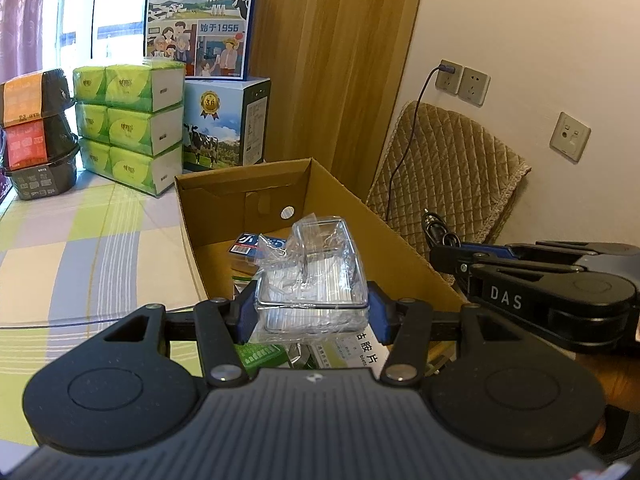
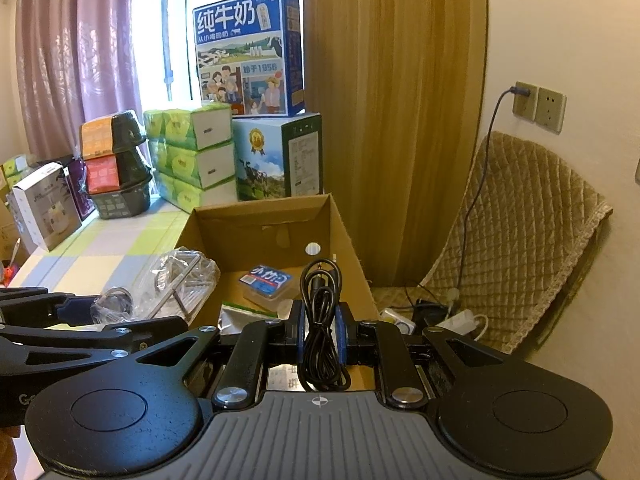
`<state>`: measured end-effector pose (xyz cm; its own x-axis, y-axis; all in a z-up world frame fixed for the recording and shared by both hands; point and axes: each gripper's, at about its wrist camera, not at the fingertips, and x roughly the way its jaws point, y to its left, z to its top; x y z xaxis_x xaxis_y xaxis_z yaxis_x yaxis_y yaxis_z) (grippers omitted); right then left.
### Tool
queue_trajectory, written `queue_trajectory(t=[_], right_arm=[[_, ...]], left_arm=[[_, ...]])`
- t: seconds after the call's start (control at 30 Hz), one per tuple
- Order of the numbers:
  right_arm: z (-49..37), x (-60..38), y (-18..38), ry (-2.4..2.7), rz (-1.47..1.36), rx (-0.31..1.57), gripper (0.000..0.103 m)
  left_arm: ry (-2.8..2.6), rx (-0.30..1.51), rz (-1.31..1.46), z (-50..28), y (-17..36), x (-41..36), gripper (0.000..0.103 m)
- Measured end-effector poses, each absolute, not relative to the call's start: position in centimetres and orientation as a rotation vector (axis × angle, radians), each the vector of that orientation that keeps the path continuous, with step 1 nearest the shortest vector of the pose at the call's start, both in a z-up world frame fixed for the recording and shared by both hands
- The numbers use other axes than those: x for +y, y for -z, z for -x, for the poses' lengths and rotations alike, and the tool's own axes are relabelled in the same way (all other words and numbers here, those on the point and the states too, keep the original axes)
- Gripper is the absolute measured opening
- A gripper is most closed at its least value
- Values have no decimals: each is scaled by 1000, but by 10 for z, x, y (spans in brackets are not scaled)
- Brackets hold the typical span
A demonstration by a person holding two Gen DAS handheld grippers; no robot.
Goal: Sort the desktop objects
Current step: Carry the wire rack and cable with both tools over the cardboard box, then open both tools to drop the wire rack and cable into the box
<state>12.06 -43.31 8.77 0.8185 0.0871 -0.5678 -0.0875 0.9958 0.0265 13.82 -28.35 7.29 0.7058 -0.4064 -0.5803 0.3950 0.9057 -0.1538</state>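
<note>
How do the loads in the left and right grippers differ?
The left gripper holds a clear plastic box, rigid, see-through and loosely wrapped in film; the right gripper holds a black cable bundle, opaque, coiled and limp. The box spreads its fingers wide; the cable leaves only a narrow gap. Both are held at the open cardboard box.

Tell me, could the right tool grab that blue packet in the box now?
Probably not yet. The right tool is already shut on a coiled black cable, so it has no free grip. The blue packet lies uncovered in the open-topped box; the path itself looks clear.
</note>
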Motion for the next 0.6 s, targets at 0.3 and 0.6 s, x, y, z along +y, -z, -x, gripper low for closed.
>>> queue_trajectory(t=[0.3, 0.6], right_arm=[[-152, -434, -90, -100, -19, 626, 12], [-170, -434, -86, -131, -79, 662, 12]], left_arm=[[447, 648, 25, -176, -75, -284, 53], [369, 616, 96, -190, -86, -248, 75]])
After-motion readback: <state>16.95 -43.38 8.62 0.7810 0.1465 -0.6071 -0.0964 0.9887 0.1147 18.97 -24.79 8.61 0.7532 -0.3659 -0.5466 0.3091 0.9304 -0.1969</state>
